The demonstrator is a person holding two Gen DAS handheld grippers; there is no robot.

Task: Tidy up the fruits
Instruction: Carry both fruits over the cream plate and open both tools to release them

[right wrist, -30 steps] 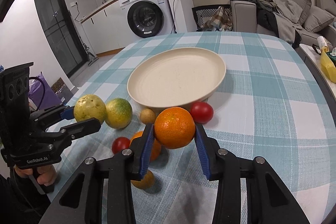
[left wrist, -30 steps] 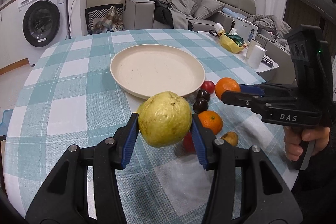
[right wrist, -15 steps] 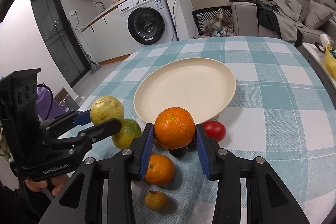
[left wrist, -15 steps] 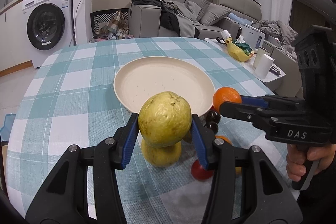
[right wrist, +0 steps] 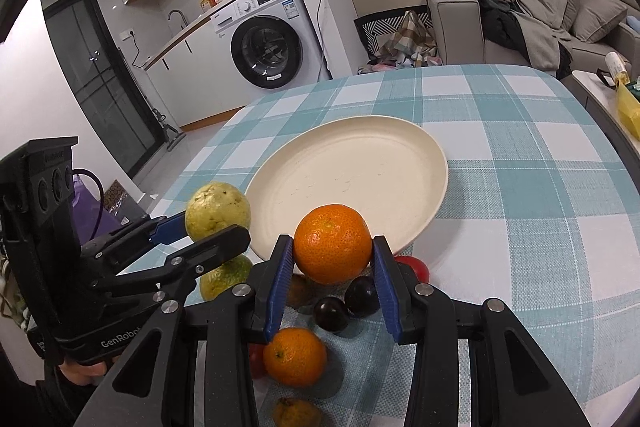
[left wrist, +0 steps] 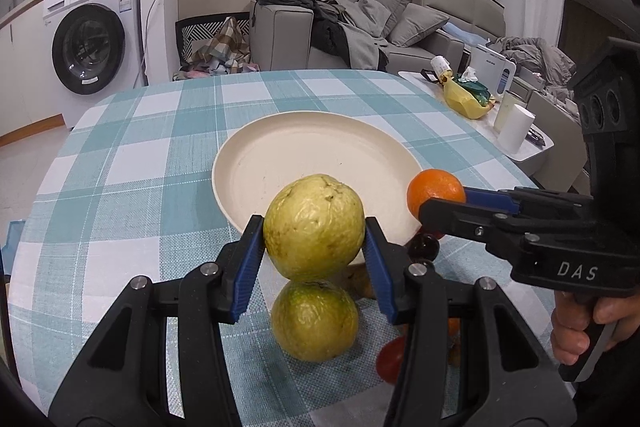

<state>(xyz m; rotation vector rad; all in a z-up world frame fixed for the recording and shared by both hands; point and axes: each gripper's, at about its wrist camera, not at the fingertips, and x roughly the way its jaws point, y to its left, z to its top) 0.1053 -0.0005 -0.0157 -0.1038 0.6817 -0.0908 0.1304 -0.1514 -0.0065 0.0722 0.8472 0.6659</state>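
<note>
With the left gripper [left wrist: 314, 255] pinching a yellow-green guava [left wrist: 314, 225] and the right gripper [right wrist: 332, 281] pinching an orange [right wrist: 333, 243], both just short of the cream plate [right wrist: 400, 131] ahead, each should carry forward over the rim, lower, then release gently to prevent rolling.

cream plate [left wrist: 280, 147] centre frame; teal-white checked tablecloth [left wrist: 132, 163]; yellow-green guava [left wrist: 314, 225] between blue pads [left wrist: 248, 261]; orange orange [right wrist: 333, 243]; dark plums [right wrist: 362, 295]; red tomato [right wrist: 416, 267] lower right; white washing machine [right wrist: 272, 35] upper centre.
</note>
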